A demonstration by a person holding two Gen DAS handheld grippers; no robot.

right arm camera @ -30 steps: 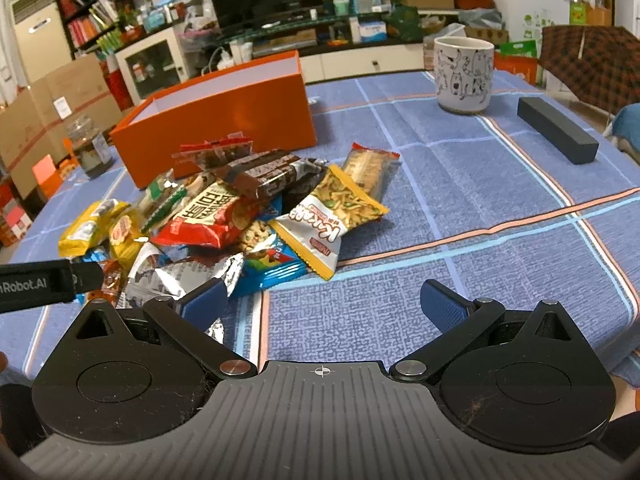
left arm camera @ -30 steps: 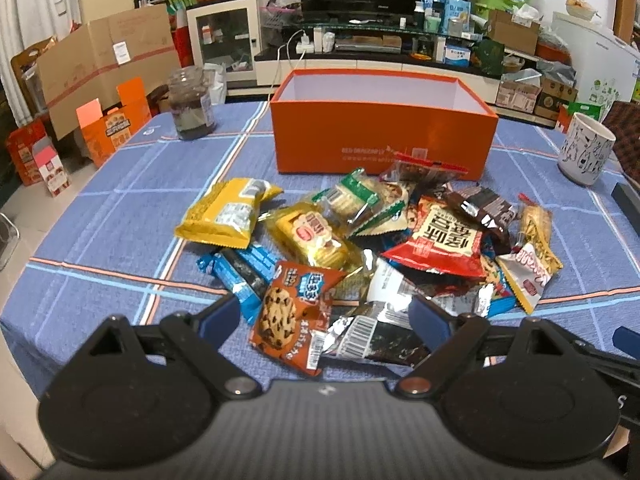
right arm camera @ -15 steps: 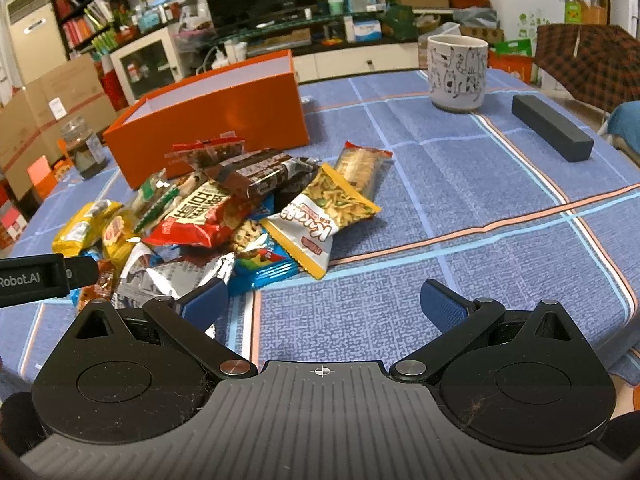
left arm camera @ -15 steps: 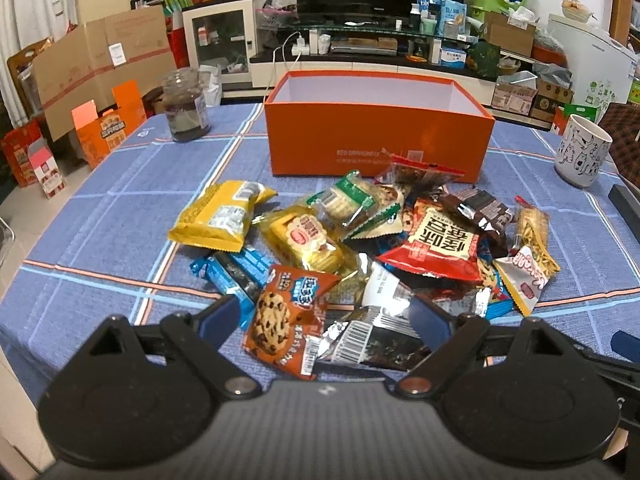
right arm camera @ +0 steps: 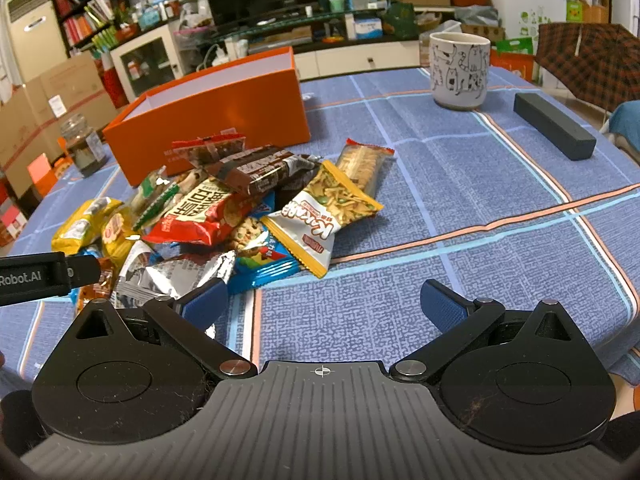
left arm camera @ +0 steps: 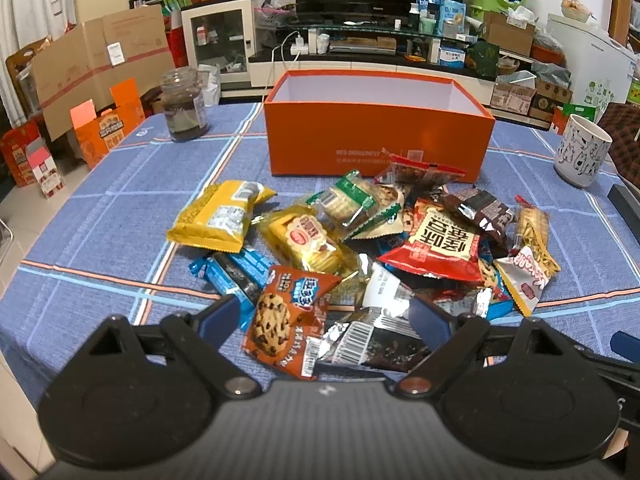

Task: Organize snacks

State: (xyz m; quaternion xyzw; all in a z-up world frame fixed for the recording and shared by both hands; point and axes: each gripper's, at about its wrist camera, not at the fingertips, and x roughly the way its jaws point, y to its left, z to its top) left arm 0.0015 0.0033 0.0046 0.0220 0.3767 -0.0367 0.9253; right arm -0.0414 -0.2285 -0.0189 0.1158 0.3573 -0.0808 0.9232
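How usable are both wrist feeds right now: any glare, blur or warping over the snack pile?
Left wrist: pile sharp, foil glare on the silver packet, fisheye bends the orange box edges and table stripes. Right wrist: evenly lit and sharp, slight shine on the brown wrapper, mug leaning from distortion near the top.

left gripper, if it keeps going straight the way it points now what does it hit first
Most likely the chocolate-chip cookie packet, which lies between the open left gripper fingers at the near edge of the snack pile; the silver packet beside it is nearly as close, so depth is uncertain.
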